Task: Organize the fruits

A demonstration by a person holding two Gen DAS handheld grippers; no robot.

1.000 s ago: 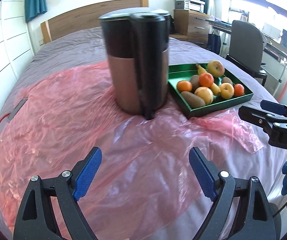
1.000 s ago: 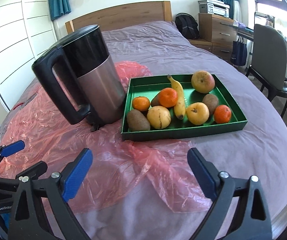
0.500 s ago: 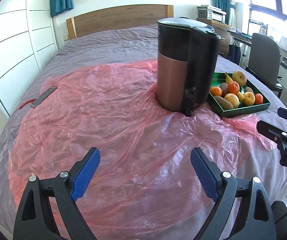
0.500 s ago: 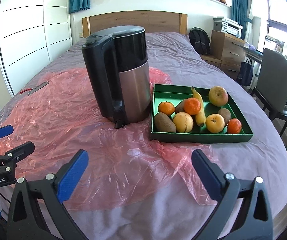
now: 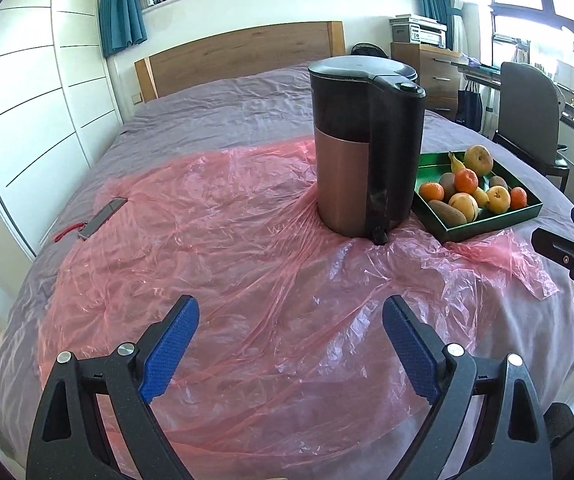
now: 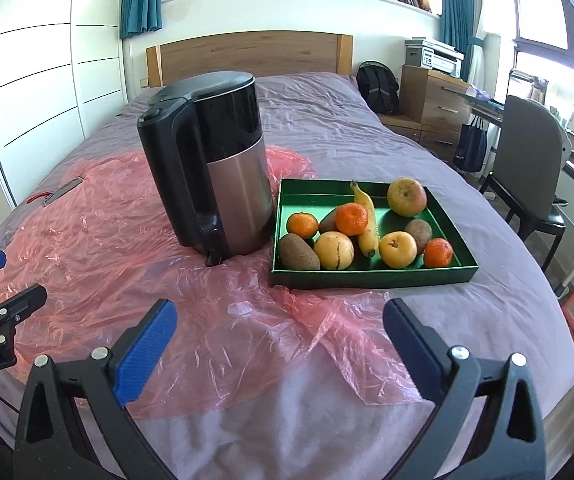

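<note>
The green tray (image 6: 371, 274) of fruit sits on the bed (image 6: 467, 312), ahead of the right gripper (image 6: 281, 344) and a little to its right, well apart from the fingertips. From the left gripper (image 5: 289, 346) the tray (image 5: 483, 226) lies far off to the right, beyond the kettle (image 5: 365, 152). Both grippers are spread wide and hold nothing; each hovers over the near part of the bed.

The black and steel kettle (image 6: 215, 176) stands upright just beside the tray's left wall, its handle turned toward the near side. It rests on a crumpled pink plastic sheet (image 6: 127, 280) that covers much of the bed and reaches under the tray's near left corner. For the left gripper the kettle stands partly in the line to the tray; for the right gripper only rumpled plastic lies between.

In the tray, counted in the right wrist view: three tangerines (image 6: 351, 219), one banana (image 6: 367, 220) lying front to back, three yellowish apples — the largest (image 6: 406, 196) at the far right, a cracked one (image 6: 334, 250) and a smaller one (image 6: 398, 249) near the front wall — and three brown kiwis (image 6: 299, 252). Most of the fruit is bunched together and touching in the middle and front of the tray.

A small grey flat object with a red cord (image 5: 101, 218) lies on the far left edge of the plastic. An office chair (image 6: 535, 176) stands to the right of the bed.
</note>
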